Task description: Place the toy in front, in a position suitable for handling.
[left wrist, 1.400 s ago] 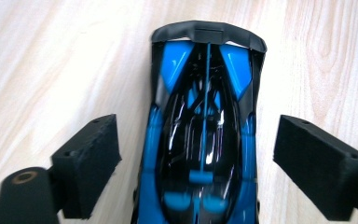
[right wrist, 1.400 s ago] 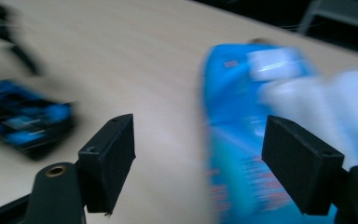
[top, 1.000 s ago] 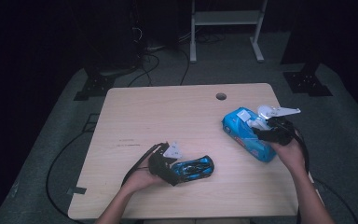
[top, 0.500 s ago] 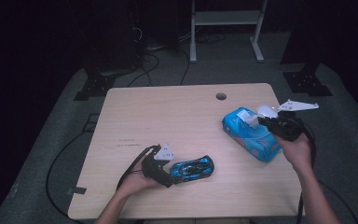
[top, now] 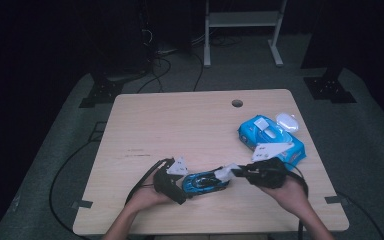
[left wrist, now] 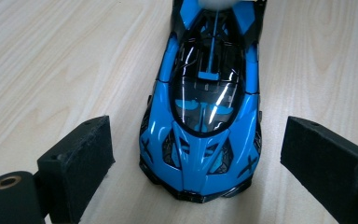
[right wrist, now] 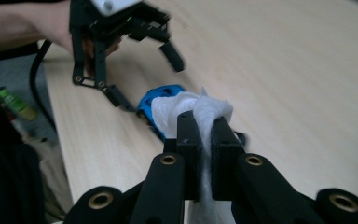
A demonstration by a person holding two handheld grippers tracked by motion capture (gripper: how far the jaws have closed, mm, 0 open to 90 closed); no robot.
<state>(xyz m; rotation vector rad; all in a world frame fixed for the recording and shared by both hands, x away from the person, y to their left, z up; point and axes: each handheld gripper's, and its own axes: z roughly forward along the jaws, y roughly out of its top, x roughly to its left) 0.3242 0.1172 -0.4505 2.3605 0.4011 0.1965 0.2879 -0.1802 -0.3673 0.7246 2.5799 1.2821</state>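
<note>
So we've got the glossy blue toy sports car with black windows [top: 205,181] sitting on the light wooden table [top: 190,125], down at the near edge, roughly in the middle between the two hands. Our left gripper [left wrist: 205,163] has its jaws spread wide, one black pad on either side of the car's nose, and in the left gripper view there's clear wood showing between each pad and the bodywork, so it isn't actually gripping anything, just straddling the front end. From the high view that same gripper [top: 177,182] sits at the left end of the car. Our right gripper [right wrist: 204,135] is clamped tight on a crumpled white wet wipe [right wrist: 193,112], the cloth pinched between the two pads with a bunched wad sticking out past the tips. That wad sits right at the car's right end; it looks like it's touching the blue body, though we can't say for sure from these angles. The jaws went from wide to closed within the last second, and the wipe is what's between them. Farther back on the right sits the soft blue wet-wipe pack [top: 270,137], its white lid flap [top: 286,121] open, well apart from the car.
</note>
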